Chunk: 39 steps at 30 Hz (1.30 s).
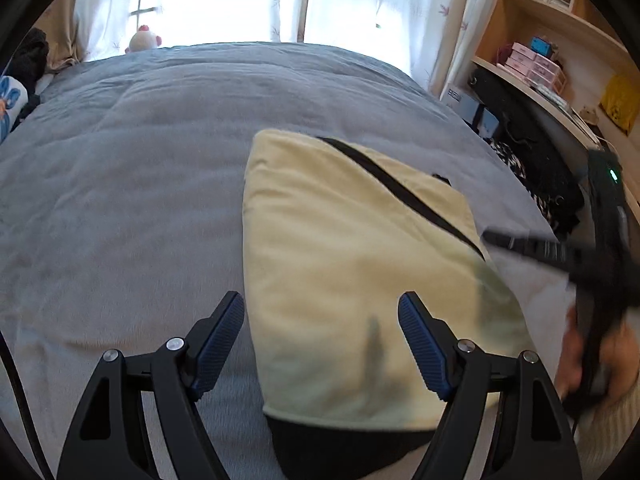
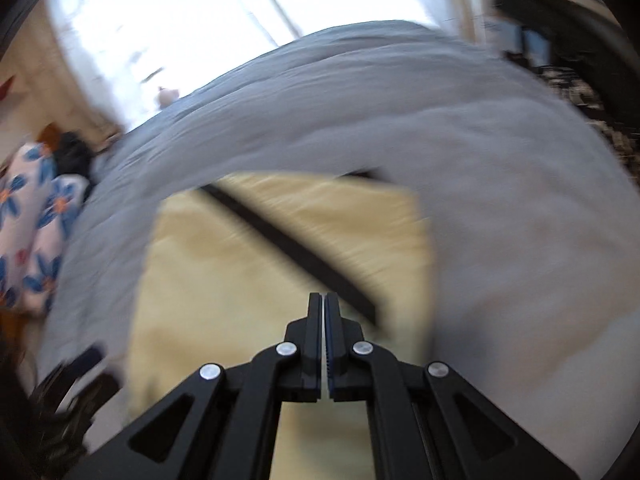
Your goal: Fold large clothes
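Left wrist view: cream garment [image 1: 352, 280] found lying folded into a compact rectangle on grey bed cover [image 1: 140, 200], spread from centre toward 5 o'clock, black trim band running diagonally across it from 12 to 3 o'clock, dark hem at 6 o'clock. Left gripper [image 1: 320, 344] noted at 6 o'clock with jaws wide apart, straddling the near left portion of the garment, nothing seen between the pads. Whether the fingertips touched the cloth could not be told. Right gripper [image 1: 516, 244] seen blurred at 3 o'clock, beside the garment's right edge, carried by a hand [image 1: 592, 360] at 4 o'clock.

Right wrist view: heavily smeared. Same cream garment [image 2: 240, 280] recorded at centre, on grey bed cover [image 2: 500, 200]. Right gripper [image 2: 323, 300] at 6 o'clock with jaws pressed together, no cloth pinched between them.

Judged as the tail of a fold, both tongs free of the cloth. Next move judged to call for smoothing the stack or a fresh pinch on an edge for a further fold.
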Tool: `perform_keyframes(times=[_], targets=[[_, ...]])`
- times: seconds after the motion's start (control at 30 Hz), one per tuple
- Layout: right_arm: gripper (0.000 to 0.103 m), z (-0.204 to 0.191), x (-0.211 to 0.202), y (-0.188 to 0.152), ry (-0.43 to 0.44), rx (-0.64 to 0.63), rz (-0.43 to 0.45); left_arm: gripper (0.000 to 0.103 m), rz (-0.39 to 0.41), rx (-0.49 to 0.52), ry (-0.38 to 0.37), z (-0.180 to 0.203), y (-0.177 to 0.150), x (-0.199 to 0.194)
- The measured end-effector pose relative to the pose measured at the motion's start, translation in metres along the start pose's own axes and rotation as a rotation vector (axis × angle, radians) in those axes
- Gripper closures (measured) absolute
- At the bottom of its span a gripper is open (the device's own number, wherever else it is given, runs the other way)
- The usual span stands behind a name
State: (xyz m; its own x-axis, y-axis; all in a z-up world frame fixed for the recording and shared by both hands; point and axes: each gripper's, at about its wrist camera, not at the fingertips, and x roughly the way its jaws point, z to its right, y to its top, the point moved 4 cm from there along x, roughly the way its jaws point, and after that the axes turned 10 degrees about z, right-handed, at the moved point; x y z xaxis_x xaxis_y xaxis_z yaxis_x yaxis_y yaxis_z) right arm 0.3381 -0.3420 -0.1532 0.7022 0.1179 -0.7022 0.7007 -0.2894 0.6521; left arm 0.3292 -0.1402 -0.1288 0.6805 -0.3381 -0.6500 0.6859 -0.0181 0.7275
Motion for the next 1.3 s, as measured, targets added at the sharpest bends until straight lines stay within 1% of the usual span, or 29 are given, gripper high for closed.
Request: perform_keyframes(times=[0.07,0.13,0.17,0.2,0.27,0.3,0.37,0.4,0.53,0.6,0.67,0.8,0.9,0.93,1.0,1.03,1.07,1.1,1.17,1.2,1.3], targets=[[0.101,-0.013,0.010,-0.014,0.002,-0.033,-0.026,0.026,-0.021,-0.007,-0.005,0.005,0.004,0.012],[0.101,-0.013,0.024,-0.026,-0.053,-0.064,-0.047,0.029,-0.067,0.006,-0.001,0.008,0.000,0.027],[0.103,-0.004,0.030,-0.031,-0.086,-0.058,-0.059,0.033,-0.093,0.020,0.010,0.010,-0.002,0.035],[0.103,0.008,0.035,-0.031,-0.111,-0.043,-0.064,0.033,-0.105,0.035,0.025,0.010,-0.004,0.040],[0.103,0.032,0.031,-0.032,-0.147,0.002,-0.053,0.033,-0.101,0.058,0.041,0.012,-0.006,0.042],[0.103,0.041,0.027,-0.031,-0.152,0.017,-0.049,0.033,-0.098,0.060,0.040,0.012,-0.006,0.041],[0.103,0.055,0.017,-0.033,-0.136,0.039,-0.050,0.033,-0.098,0.057,0.038,0.011,-0.007,0.041],[0.103,0.056,0.013,-0.035,-0.135,0.036,-0.053,0.033,-0.100,0.056,0.038,0.011,-0.007,0.040],[0.103,0.048,0.006,-0.037,-0.159,0.014,-0.060,0.033,-0.115,0.028,0.029,0.012,-0.006,0.039],[0.100,0.043,-0.004,-0.041,-0.149,0.020,-0.052,0.033,-0.125,0.012,0.016,0.011,-0.006,0.035],[0.100,0.039,-0.014,-0.044,-0.138,0.033,-0.055,0.033,-0.128,0.008,0.006,0.010,-0.005,0.029],[0.100,0.030,-0.027,-0.048,-0.117,0.048,-0.065,0.033,-0.115,0.021,0.013,0.012,-0.003,0.010],[0.100,0.020,-0.040,-0.051,-0.106,0.026,-0.063,0.033,-0.112,0.024,0.017,0.014,-0.003,-0.006],[0.097,0.015,-0.046,-0.053,-0.110,0.008,-0.062,0.033,-0.110,0.029,0.022,0.013,-0.003,-0.013],[0.080,0.007,-0.056,-0.056,-0.130,-0.025,-0.062,0.032,-0.110,0.054,0.047,0.014,-0.005,-0.025],[0.062,0.003,-0.061,-0.057,-0.143,-0.043,-0.061,0.030,-0.113,0.063,0.054,0.014,-0.005,-0.030],[0.051,0.000,-0.066,-0.058,-0.151,-0.058,-0.057,0.025,-0.121,0.070,0.057,0.014,-0.006,-0.035],[0.049,-0.002,-0.070,-0.059,-0.152,-0.068,-0.053,0.020,-0.126,0.066,0.052,0.013,-0.007,-0.041],[0.046,-0.008,-0.080,-0.059,-0.142,-0.090,-0.055,0.012,-0.145,0.053,0.039,0.012,-0.007,-0.049],[0.046,-0.010,-0.085,-0.059,-0.138,-0.091,-0.059,0.011,-0.154,0.044,0.033,0.011,-0.007,-0.053],[0.045,-0.014,-0.099,-0.056,-0.136,-0.100,-0.053,0.011,-0.147,0.041,0.061,0.010,-0.003,-0.065]])
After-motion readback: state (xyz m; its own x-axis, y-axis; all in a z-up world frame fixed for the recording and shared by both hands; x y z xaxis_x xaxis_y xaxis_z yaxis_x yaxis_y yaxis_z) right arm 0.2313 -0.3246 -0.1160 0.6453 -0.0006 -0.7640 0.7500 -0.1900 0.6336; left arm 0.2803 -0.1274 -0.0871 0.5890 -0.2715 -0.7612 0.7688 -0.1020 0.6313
